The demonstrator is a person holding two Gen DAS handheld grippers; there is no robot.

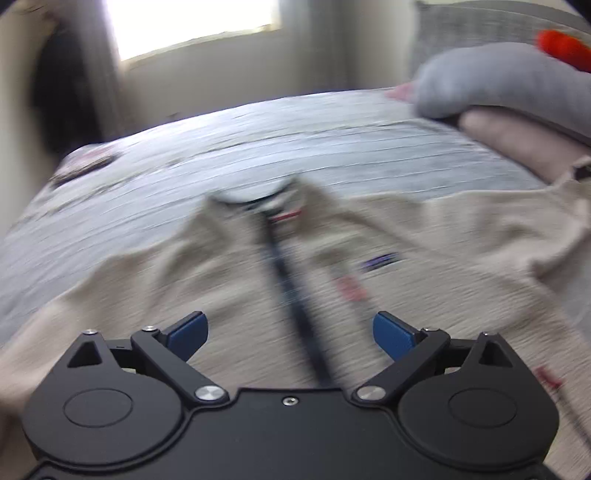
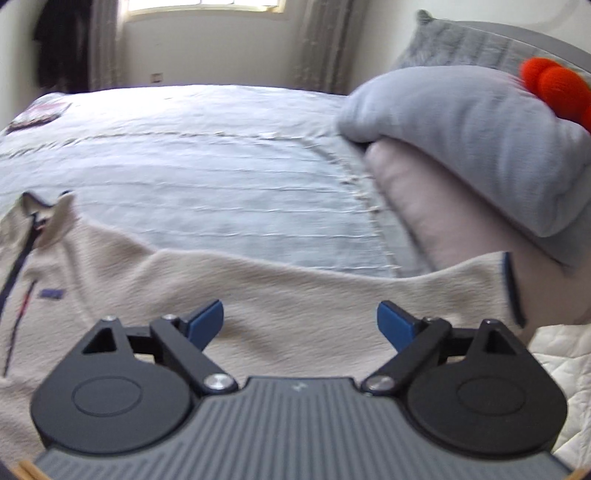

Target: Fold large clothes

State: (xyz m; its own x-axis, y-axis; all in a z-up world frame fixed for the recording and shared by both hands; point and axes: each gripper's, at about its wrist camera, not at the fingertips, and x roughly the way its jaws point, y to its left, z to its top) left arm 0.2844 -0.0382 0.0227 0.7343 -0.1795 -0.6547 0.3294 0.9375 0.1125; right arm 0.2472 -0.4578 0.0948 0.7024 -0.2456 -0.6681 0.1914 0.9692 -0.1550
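Observation:
A cream fleece jacket (image 1: pixel 424 236) with a dark front zipper (image 1: pixel 291 299) lies spread face up on the bed, collar (image 1: pixel 255 201) toward the far side. The left wrist view is blurred. My left gripper (image 1: pixel 290 334) hovers over the jacket's chest, open, with nothing between its blue pads (image 1: pixel 188 332). In the right wrist view the same jacket (image 2: pixel 295 295) stretches its sleeve to the right, its dark-trimmed cuff (image 2: pixel 511 284) resting against a pillow. My right gripper (image 2: pixel 300 323) stands open above the sleeve, not pressing on it.
A pale blue striped bedspread (image 2: pixel 203 162) covers the bed. Stacked grey pillow (image 2: pixel 461 136) and pink pillow (image 2: pixel 421 206) sit at the right, with an orange-red item (image 2: pixel 554 88) on top. A small dark-edged item (image 2: pixel 40 114) lies at the far left corner. A window (image 1: pixel 192 26) is behind.

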